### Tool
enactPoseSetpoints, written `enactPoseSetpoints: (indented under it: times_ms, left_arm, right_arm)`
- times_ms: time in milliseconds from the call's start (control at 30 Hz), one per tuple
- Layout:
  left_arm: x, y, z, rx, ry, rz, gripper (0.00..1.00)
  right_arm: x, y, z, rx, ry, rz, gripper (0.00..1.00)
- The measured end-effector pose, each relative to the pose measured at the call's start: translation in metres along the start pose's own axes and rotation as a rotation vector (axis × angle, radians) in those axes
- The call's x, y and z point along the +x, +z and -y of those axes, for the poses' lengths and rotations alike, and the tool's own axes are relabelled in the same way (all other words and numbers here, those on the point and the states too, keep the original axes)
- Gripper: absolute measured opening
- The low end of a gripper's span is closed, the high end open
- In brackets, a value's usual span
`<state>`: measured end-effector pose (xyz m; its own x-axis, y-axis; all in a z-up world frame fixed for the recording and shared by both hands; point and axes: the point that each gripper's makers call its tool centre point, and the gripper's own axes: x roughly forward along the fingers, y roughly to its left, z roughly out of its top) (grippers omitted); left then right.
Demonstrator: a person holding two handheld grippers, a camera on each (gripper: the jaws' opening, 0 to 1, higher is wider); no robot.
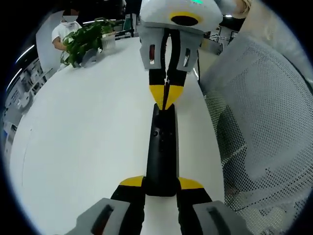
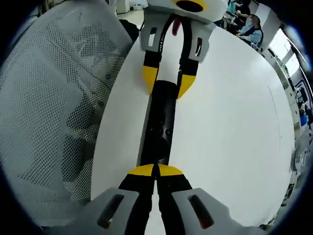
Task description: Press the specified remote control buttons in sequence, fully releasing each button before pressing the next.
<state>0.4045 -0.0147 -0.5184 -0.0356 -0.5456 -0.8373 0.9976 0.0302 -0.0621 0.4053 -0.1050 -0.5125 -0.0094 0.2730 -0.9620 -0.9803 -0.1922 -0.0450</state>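
Observation:
A long black remote lies lengthwise on the white table. My left gripper holds its near end, one yellow fingertip on each side. In the right gripper view the same left gripper clasps the remote at its far end. My right gripper comes in from the top of the left gripper view, its yellow tips together and resting on the remote's far end by the small buttons. In its own view the right gripper is shut, tips touching the remote's top face.
A white mesh chair stands just past the table edge beside the remote, and the same chair shows in the other view. A potted plant and a person are at the far end. People sit beyond the table.

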Motion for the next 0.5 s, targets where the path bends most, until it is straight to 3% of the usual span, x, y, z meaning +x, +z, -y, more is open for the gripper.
enactPoseSetpoints:
  times_ms: [367, 500]
  left_arm:
    - [-0.0002, -0.0003, 0.0004, -0.002, -0.003, -0.007, 0.25]
    - [-0.0002, -0.0003, 0.0005, 0.001, -0.003, -0.01, 0.25]
  right_arm:
    - [-0.0007, -0.0013, -0.0027, -0.043, -0.034, -0.003, 0.0]
    - [-0.0018, -0.0014, -0.0007, 0.04, -0.032, 0.06, 0.0]
